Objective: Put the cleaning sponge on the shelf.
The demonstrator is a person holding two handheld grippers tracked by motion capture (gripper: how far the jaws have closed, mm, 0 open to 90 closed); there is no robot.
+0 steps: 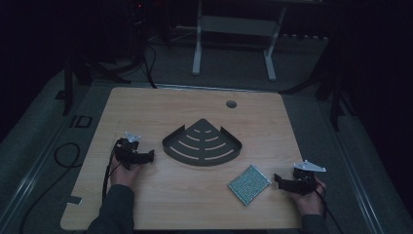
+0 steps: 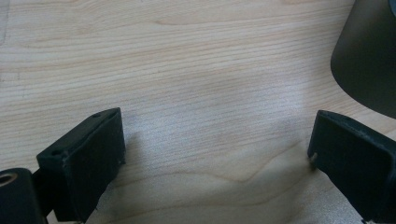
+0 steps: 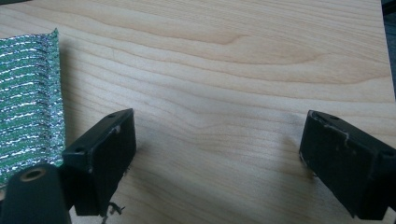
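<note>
Wooden table (image 1: 195, 204) is taking up most of the high view, round hole (image 1: 231, 104) sitting near its far edge. Dark quarter-round corner shelf (image 1: 202, 144) with curved slots is lying flat near the table's middle, pointed corner facing away from the person.

Green-and-silver scouring pad (image 1: 249, 184) is lying flat nearer the front, right of the shelf and apart from it, turned diamond-wise. In the right gripper view the scouring pad (image 3: 28, 102) is sitting just beside the left-hand jaw, outside the gap.

Left gripper (image 1: 146, 157) is resting low on the table just left of the shelf, pointing at it, not touching. Its jaws are standing wide apart with bare wood between them in the left gripper view (image 2: 217, 154); the shelf's dark edge (image 2: 369, 60) is showing at upper right.

Right gripper (image 1: 280, 181) is sitting just right of the pad, pointing toward it. Its jaws are gaping fully wide (image 3: 217, 158), gripping nothing, just table grain between.
</note>
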